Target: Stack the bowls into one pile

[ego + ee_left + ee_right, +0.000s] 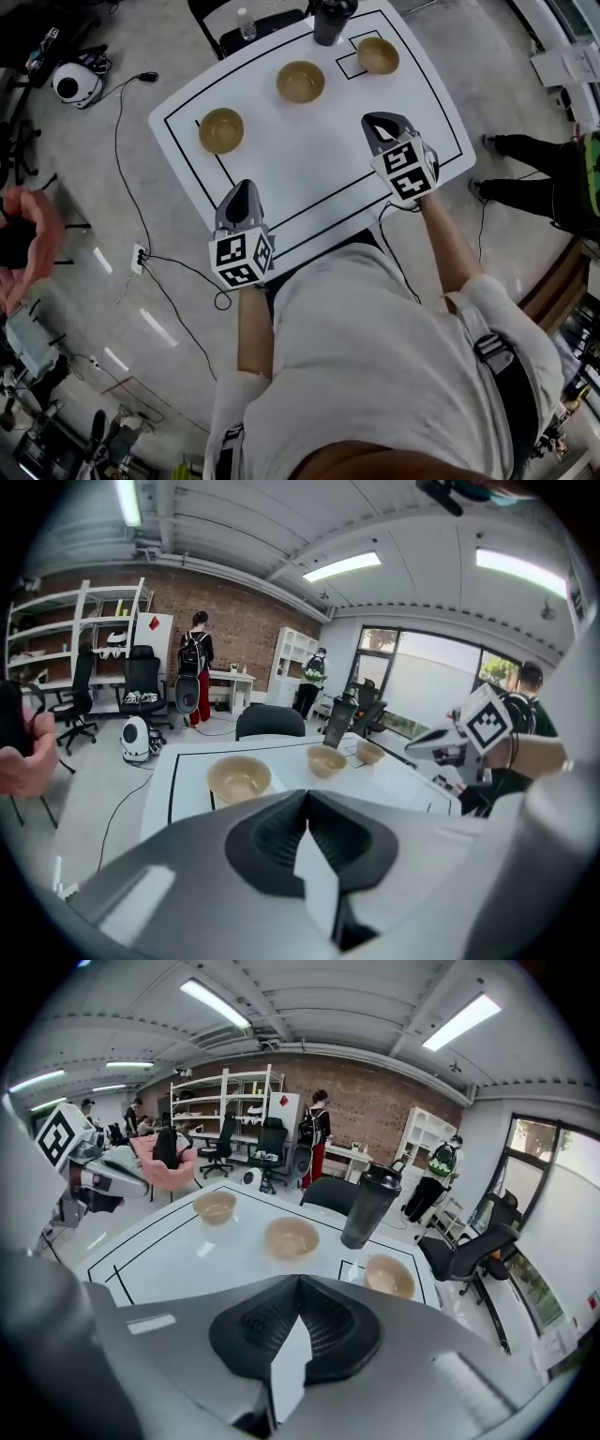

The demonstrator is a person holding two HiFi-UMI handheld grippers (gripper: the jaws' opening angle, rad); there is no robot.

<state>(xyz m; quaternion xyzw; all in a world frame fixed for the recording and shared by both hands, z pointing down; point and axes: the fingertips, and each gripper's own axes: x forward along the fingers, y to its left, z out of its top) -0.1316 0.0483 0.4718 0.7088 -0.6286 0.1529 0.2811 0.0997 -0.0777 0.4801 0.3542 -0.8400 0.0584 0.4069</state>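
My left gripper (246, 187) hangs just over the near left edge of the white worktop (309, 164). Its fingers are pressed together with nothing between them. My right gripper (379, 122) is further in over the worktop on the right side, and its fingers are also closed together and empty.

The 3 bowls stand apart in a slanting row, all upright, tan and empty, none stacked. The nearest bowl (221, 130) sits towards the left edge, ahead of my left gripper. The middle bowl (301, 82) is further back, near the centre. The far bowl (378, 55) is at the back right, at a small black-outlined box, ahead of my right gripper. A dark bottle (333, 19) stands at the far edge, between the middle bowl and the far bowl.
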